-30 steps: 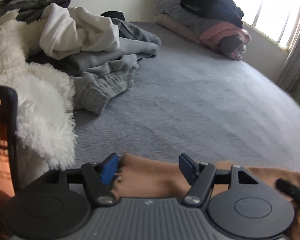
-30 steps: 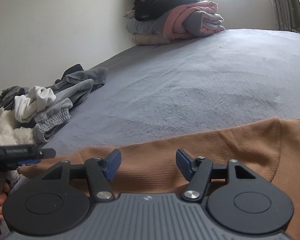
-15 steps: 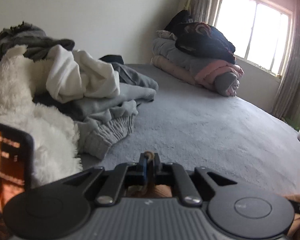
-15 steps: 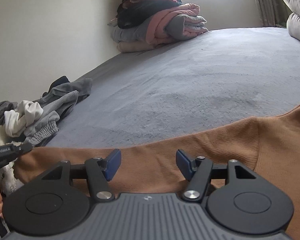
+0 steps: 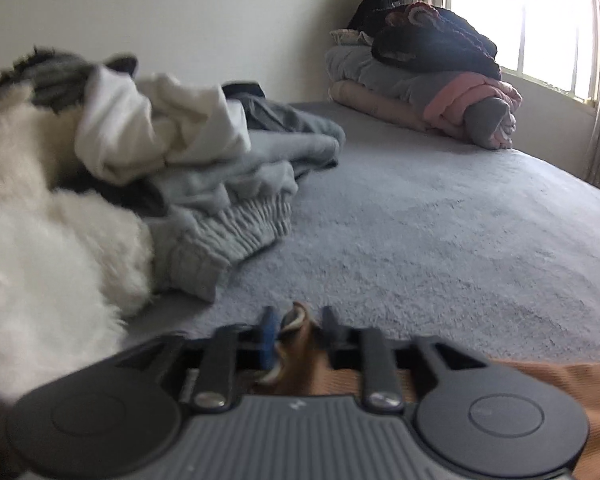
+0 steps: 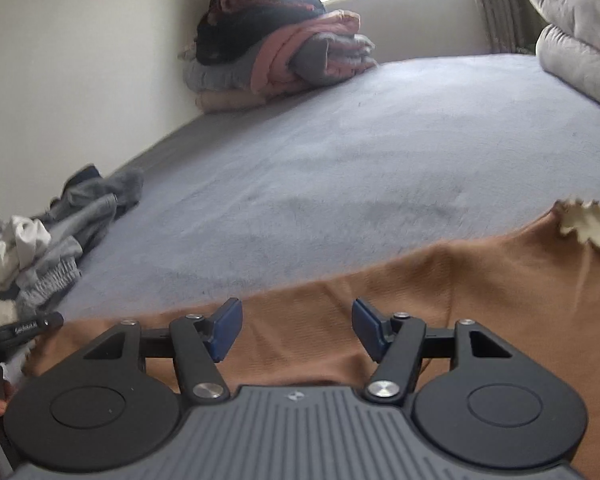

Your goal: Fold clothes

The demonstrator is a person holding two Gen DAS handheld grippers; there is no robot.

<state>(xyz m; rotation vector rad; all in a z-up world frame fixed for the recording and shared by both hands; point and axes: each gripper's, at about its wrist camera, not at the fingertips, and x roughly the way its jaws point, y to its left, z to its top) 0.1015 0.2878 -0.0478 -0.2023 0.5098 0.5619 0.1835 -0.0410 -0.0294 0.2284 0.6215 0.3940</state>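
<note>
The tan garment (image 6: 440,300) is lying flat on the grey bed (image 6: 340,152) at the near edge, its long axis running side to side under both tools, with a bunched end sitting between the jaws of the left gripper (image 5: 296,330). Those jaws are opening, and through the blur the pads seem to be parting from the fold. The right gripper (image 6: 296,330) is hovering with jaws apart over the cloth's middle, gripping nothing, so the left is nearer an edge.
</note>
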